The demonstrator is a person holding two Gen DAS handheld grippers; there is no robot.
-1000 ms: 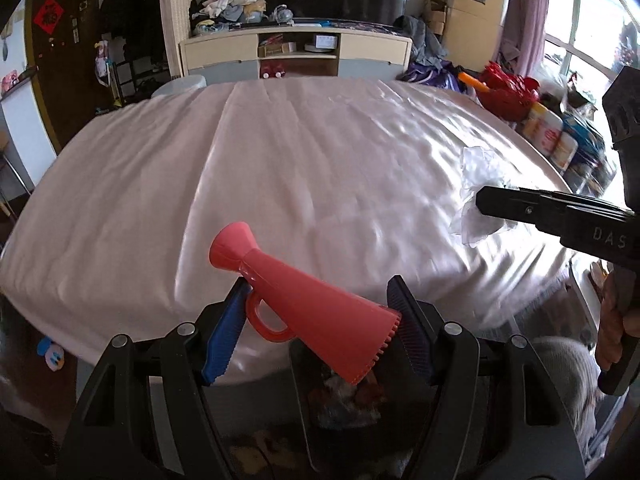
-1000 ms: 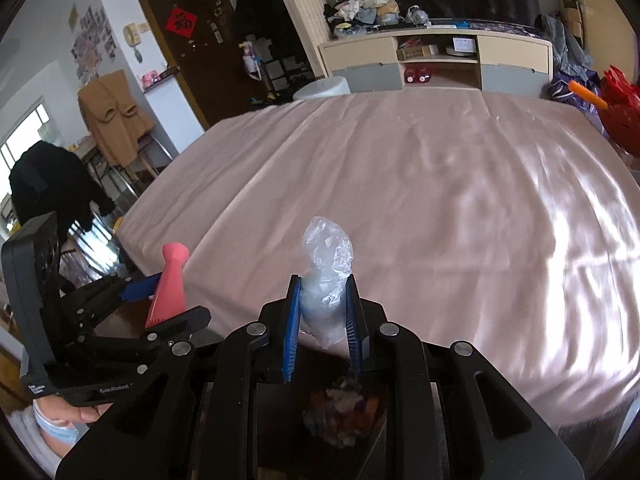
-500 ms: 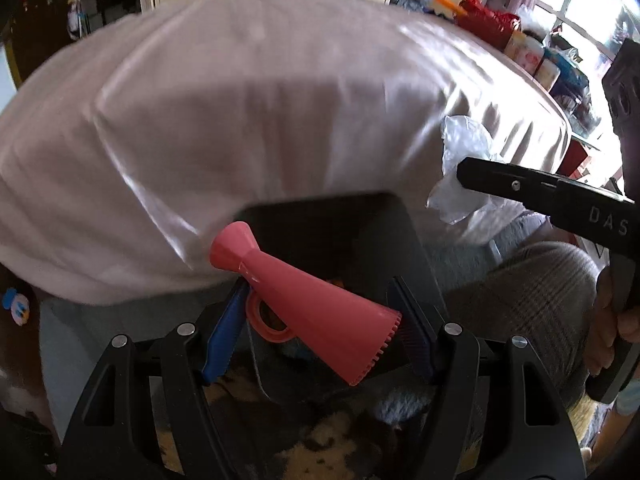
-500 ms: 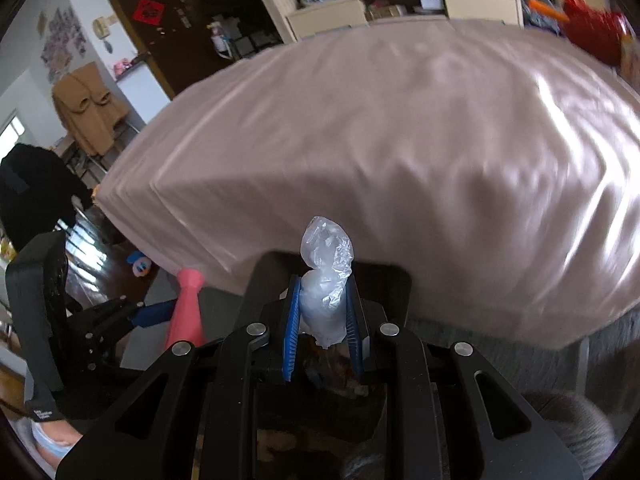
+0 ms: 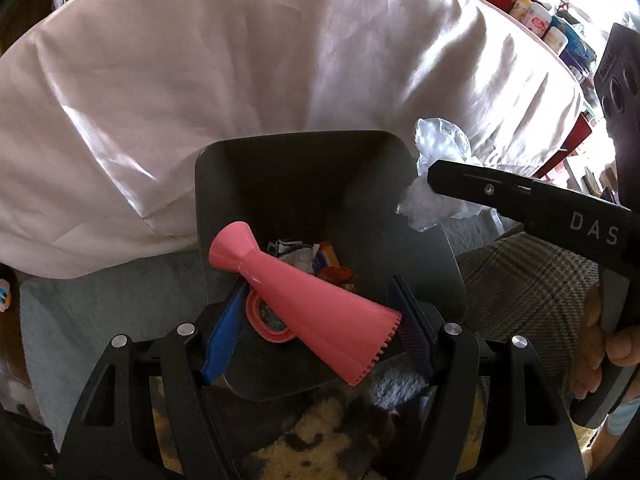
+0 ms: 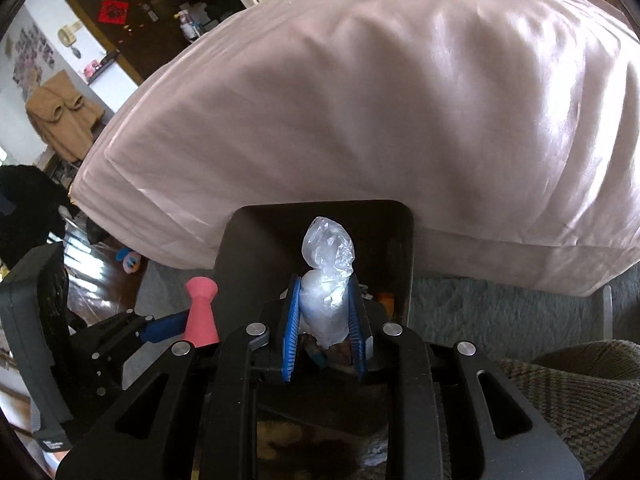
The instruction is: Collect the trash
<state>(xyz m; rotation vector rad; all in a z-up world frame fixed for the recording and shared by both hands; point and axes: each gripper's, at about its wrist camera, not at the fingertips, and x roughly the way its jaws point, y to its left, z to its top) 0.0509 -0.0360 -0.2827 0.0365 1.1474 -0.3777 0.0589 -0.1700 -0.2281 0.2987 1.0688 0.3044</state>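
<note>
The pink toy horn [image 5: 304,300] lies crosswise in the left gripper [image 5: 320,324], its long axis running from the narrow mouthpiece at upper left to the toothed wide bell at lower right. It hangs directly over the open mouth of the dark bin [image 5: 224,200], where wrappers and scraps [image 5: 316,260] already sit at the bottom. The blue fingers [image 5: 224,336] look set against the horn's handle ring on one side and its bell on the other, so they are pinching it, though how firm the hold is cannot be read from this angle.

The crumpled clear plastic bag [image 6: 326,280] stands upright between the right gripper's [image 6: 324,324] fingers [image 6: 292,328], which are pressed in on its lower half. In the right wrist view it sits over the bin's [image 6: 240,248] opening; from the left wrist view the same bag [image 5: 438,168] appears at the bin's right rim, so it may be closer to the edge than to the centre.

Both pieces are above the bin, so release is the likely next move. The horn is more squarely over the opening; the bag might want a small shift inward first. Behind the bin, the pink bedspread [image 5: 240,80] drapes down the bed's edge.
</note>
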